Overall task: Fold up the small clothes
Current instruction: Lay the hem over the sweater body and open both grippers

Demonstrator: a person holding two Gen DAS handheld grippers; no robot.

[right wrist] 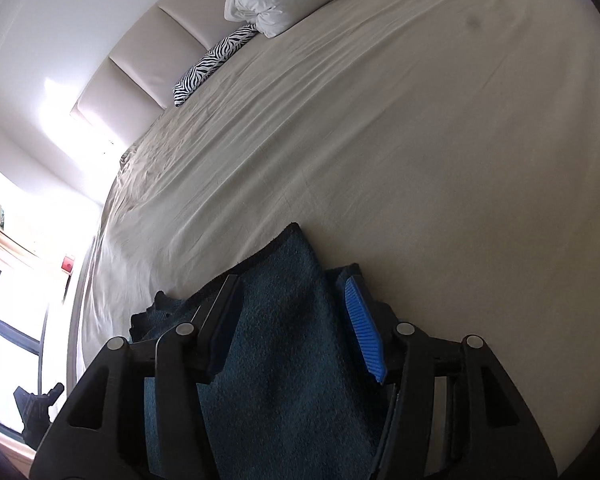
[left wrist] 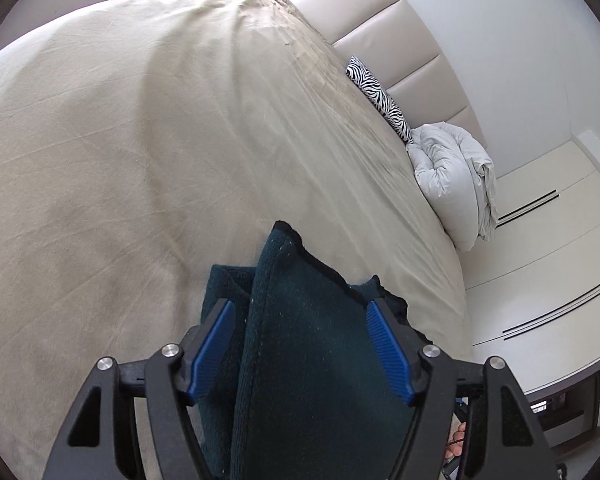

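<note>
dark teal knitted garment (left wrist: 300,344) lying on a bed, near its close edge, partly folded, with a black-edged corner pointing away across the sheet. same garment (right wrist: 284,320) seen from the other side in the right wrist view, its fold rising to a peak between the fingers.

left tool (left wrist: 300,312) set over the garment with jaws apart, ribbed blue pads (left wrist: 388,344) standing clear on either side of the raised fold; cloth between them but not pinched. right tool (right wrist: 292,304) likewise spread, one blue pad (right wrist: 364,328) bright on the right, the other dark in shadow on the left; cloth between the fingers, no press on it visible. black linkage arms with silver pins filling the lower part of both views.

beige bed sheet (left wrist: 140,160) wide and lightly creased, stretching away from the garment. zebra-striped pillow (left wrist: 380,96) at the far edge of the bed against a padded cream headboard (left wrist: 400,48). white bundled duvet (left wrist: 452,176) just beside the pillow. white cupboard fronts (left wrist: 548,264) with thin dark slots past the bed in the left wrist view. bright window (right wrist: 4,300) low on the left of the right wrist view, with a small red item (right wrist: 68,264) on the wall near it, too small to identify.
</note>
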